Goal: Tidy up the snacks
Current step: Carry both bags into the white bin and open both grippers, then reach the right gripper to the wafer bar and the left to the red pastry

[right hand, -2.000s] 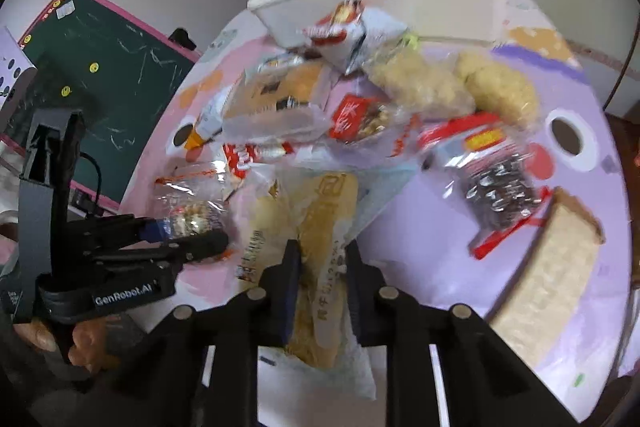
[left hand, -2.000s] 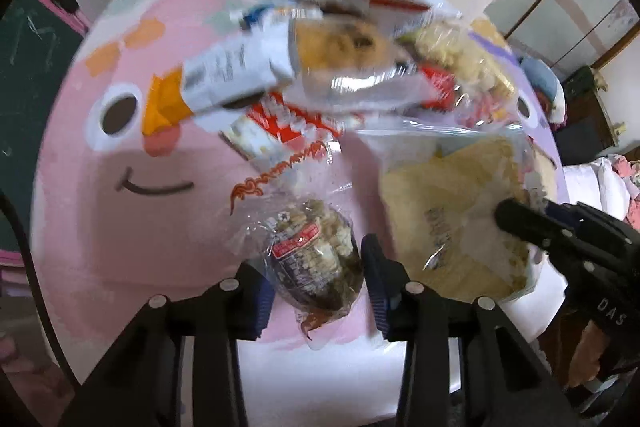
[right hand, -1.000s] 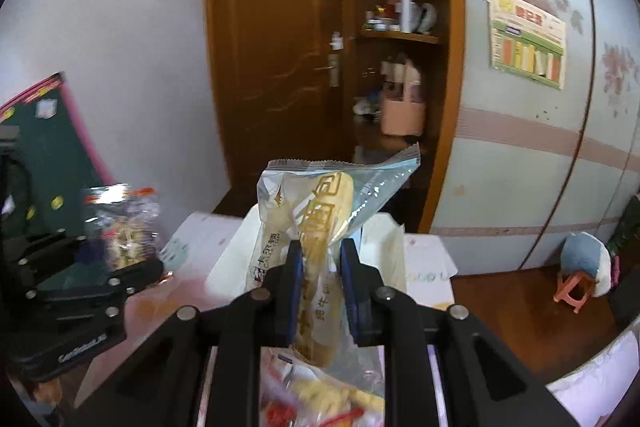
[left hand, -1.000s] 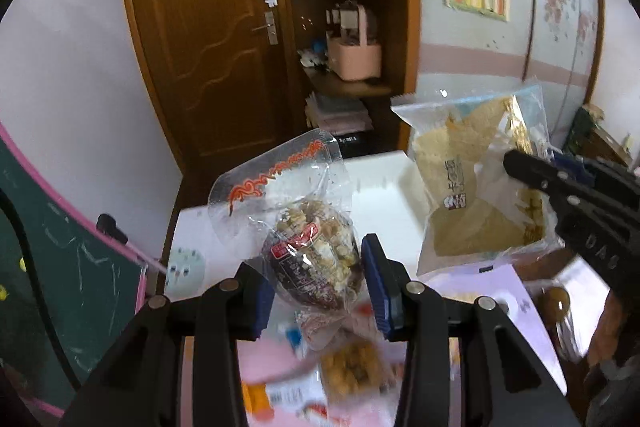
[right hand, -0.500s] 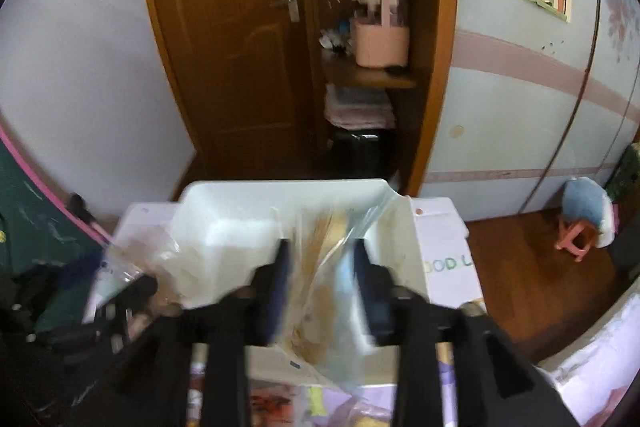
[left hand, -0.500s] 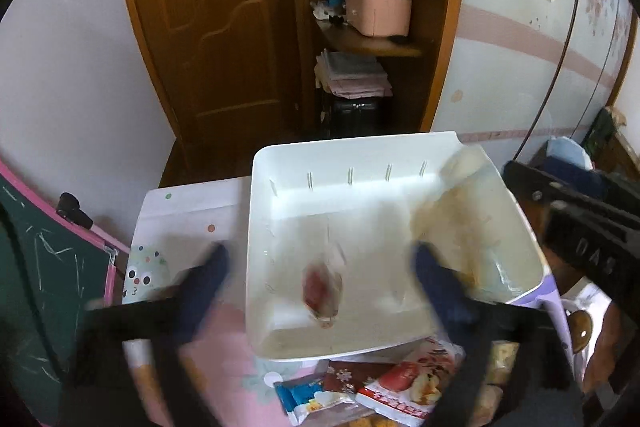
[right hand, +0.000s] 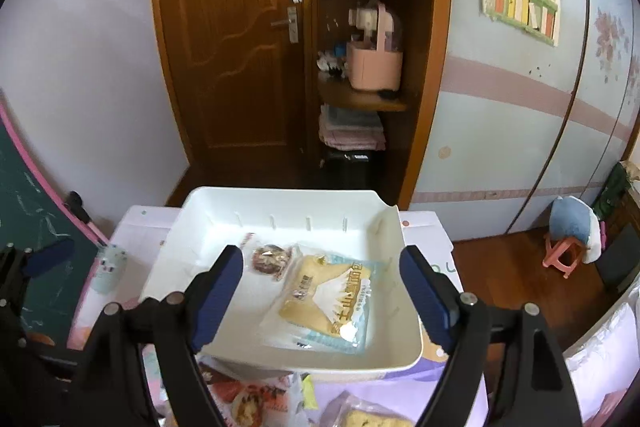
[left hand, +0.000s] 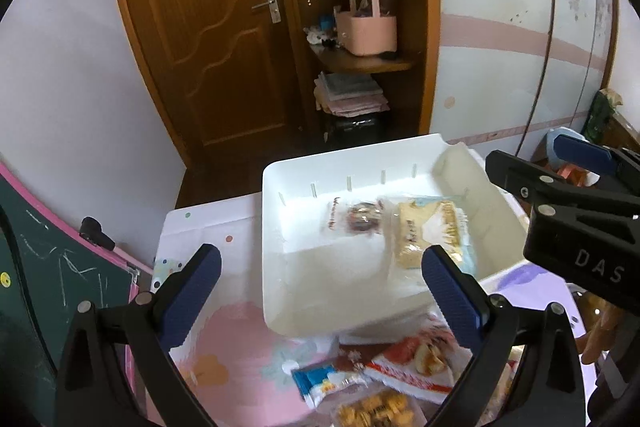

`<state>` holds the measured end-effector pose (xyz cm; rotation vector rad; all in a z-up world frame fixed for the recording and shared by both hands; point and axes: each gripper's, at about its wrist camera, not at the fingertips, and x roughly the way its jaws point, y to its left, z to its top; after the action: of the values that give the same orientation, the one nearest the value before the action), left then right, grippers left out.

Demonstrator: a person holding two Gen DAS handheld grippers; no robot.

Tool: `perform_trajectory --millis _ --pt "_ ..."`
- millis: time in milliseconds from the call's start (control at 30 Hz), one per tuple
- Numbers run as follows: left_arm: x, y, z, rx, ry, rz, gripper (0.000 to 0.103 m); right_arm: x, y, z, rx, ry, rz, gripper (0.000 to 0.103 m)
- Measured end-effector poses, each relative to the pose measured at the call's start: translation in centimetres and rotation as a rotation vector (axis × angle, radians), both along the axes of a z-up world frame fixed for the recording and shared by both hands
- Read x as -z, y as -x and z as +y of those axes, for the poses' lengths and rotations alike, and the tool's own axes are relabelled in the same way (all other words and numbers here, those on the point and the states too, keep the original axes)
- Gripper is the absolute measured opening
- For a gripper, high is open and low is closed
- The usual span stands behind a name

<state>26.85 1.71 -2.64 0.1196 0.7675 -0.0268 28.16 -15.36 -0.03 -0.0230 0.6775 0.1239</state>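
Both grippers hang spread wide and empty above the white bin (right hand: 390, 239): the left gripper (left hand: 320, 291) and the right gripper (right hand: 322, 293). Inside the bin, the bread packet (right hand: 326, 301) lies toward 3 o'clock, with the small snack bag (right hand: 270, 259) just beside it at 9 o'clock. More snacks (left hand: 384, 383) lie on the tabletop (left hand: 224, 359).

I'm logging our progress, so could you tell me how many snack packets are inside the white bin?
2: a small round snack packet left of centre, and a large bread packet beside it, toward the right wall. None seems hidden.
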Motion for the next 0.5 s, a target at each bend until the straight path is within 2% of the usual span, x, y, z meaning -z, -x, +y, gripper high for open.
perform_trajectory --millis 267,500 --pt "-2.5 7.8 -0.4 0.034 0.011 -0.036 0.100 -2.7 7.3 -1.5 -0.016 -0.022 -0.038 0.085" --pt "-2.3 15.2 -0.4 0.023 0.043 -0.037 0.100 -3.5 15.3 -3.9 0.041 0.006 -0.075 0.085"
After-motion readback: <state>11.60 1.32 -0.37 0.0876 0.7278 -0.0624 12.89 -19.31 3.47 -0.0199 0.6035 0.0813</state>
